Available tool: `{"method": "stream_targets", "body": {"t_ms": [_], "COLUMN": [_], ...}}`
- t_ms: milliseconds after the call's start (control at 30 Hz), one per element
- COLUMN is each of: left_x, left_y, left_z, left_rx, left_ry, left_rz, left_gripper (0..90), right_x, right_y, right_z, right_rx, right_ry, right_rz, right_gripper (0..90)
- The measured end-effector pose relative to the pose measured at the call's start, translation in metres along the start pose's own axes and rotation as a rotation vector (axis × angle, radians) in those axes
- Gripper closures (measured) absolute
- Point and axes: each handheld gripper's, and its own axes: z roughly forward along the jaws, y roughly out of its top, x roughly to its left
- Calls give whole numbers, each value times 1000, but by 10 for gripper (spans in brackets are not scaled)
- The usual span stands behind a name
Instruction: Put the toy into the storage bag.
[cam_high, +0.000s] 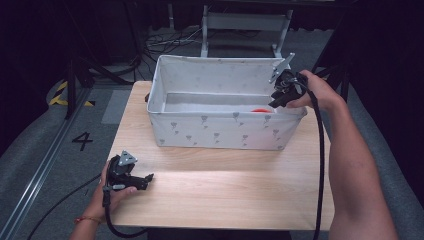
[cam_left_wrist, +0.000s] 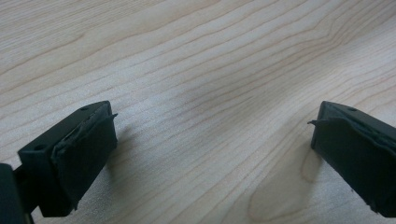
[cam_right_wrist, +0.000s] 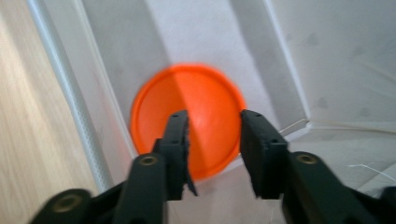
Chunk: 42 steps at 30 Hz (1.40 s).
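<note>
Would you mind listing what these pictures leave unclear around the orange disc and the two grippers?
- Orange disc: in the high view the fabric bin's near wall hides most of it; in the right gripper view it is blurred.
- Right gripper: in the high view its jaw tips sit behind the bin's rim.
- Left gripper: its body is cut off by the bottom edge of its own view.

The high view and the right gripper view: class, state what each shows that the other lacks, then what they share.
High view alone: the whole fabric bin on the wooden table, the left tongs resting near the table's front left corner, both forearms, and the floor.

Right gripper view alone: the full round orange disc lying on the bin's floor, with the right tongs open above it, nothing between them.

Both: the bin's inside, the disc (a sliver in the high view) and the right tongs.
</note>
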Motion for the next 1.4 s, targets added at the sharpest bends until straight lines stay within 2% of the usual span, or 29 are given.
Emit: {"method": "stream_targets", "body": {"t_ms": [133,233,267,300,433,467,567,667,833,900,1100,1167,1400], "left_x": [0,0,0,0,0,0,0,0,0,0,0,0,0], "left_y": [0,0,0,0,0,0,0,0,0,0,0,0,0], "left_z": [0,0,0,0,0,0,0,0,0,0,0,0,0], "left_rx": [0,0,0,0,0,0,0,0,0,0,0,0,0], "left_ry": [0,0,0,0,0,0,0,0,0,0,0,0,0], "left_rz": [0,0,0,0,0,0,0,0,0,0,0,0,0], "left_gripper": [5,5,5,5,5,5,6,5,5,5,5,5,5], "right_x": [3,4,6,8,15,15,21,25,36,44,56,62,77], "right_y": [-4,-9,-10,-12,-20,-20,-27,-34,-44,-52,-62,-68,-81], "right_z": [-7,-12,-15,-18,-29,-29,-37,-43,-52,-57,-63,-63,-63], "right_rx": [-71,-129,-149,-174,-263,-263,-282,-310,-337,-368,-392,-400,-410], "right_ry": [-24,-62,-83,-125,-162,-162,-214,-221,-229,-239,-249,-255,-281], "right_rz": [43,99,115,142,199,199,228,257,260,285,289,303,289], "right_gripper": [453,379,340,290,220,220,203,209,243,245,265,282,245]}}
